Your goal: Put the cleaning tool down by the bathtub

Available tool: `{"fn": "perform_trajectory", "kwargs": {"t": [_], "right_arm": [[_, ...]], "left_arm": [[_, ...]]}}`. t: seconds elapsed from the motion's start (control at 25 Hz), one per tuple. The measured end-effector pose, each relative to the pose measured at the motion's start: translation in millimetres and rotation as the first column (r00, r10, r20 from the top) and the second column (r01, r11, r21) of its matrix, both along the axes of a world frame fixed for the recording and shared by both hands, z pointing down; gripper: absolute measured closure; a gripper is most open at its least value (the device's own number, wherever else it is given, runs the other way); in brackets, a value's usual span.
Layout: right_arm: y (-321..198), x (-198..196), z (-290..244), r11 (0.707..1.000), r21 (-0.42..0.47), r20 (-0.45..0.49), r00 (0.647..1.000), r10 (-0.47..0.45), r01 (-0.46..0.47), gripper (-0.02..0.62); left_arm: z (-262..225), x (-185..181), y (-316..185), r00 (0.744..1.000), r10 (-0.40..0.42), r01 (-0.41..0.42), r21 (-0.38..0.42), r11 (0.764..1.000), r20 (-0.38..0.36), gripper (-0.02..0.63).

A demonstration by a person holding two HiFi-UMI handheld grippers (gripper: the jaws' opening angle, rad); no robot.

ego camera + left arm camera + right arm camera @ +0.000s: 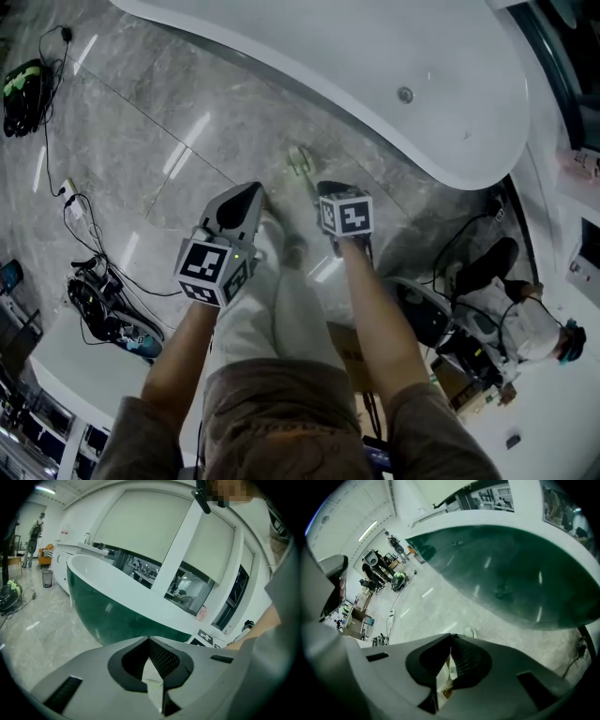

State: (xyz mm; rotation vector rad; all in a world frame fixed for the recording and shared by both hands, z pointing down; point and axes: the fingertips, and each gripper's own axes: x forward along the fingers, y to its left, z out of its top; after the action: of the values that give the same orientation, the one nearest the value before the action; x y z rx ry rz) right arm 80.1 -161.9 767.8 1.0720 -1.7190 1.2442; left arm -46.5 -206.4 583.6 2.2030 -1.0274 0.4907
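Cleaning tool [300,161] already down on the floor [187,141] by the bathtub [375,75]; both grippers empty.

Head view: tool flat on grey tiles just beside the white tub rim, apart from left gripper [246,199] and right gripper [328,187]; open floor to the left, cables [84,216] farther off, seated person [506,309] at right. Left gripper view: jaws pressed together on nothing, green tub wall ahead. Right gripper view: jaws together, empty; tool just beyond, tub wall curving close overhead. Likely only withdrawal left.
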Motion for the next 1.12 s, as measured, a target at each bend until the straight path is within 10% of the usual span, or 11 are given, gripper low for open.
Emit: {"fn": "perform_trajectory", "kwargs": {"t": [0.6, 1.12], "right_arm": [[-16.0, -3.1, -240.8, 0.964, 0.261, 0.18, 0.984, 0.009, -0.057, 0.592], [18.9, -9.1, -447.6, 0.822, 0.56, 0.291, 0.954, -0.075, -0.106, 0.592]], "left_arm": [[-158.9, 31.9, 38.3, 0.997, 0.076, -0.076, 0.012, 0.997, 0.013, 0.606], [-284.7, 45.4, 73.9, 0.984, 0.177, -0.177, 0.11, 0.978, 0.014, 0.606]]}}
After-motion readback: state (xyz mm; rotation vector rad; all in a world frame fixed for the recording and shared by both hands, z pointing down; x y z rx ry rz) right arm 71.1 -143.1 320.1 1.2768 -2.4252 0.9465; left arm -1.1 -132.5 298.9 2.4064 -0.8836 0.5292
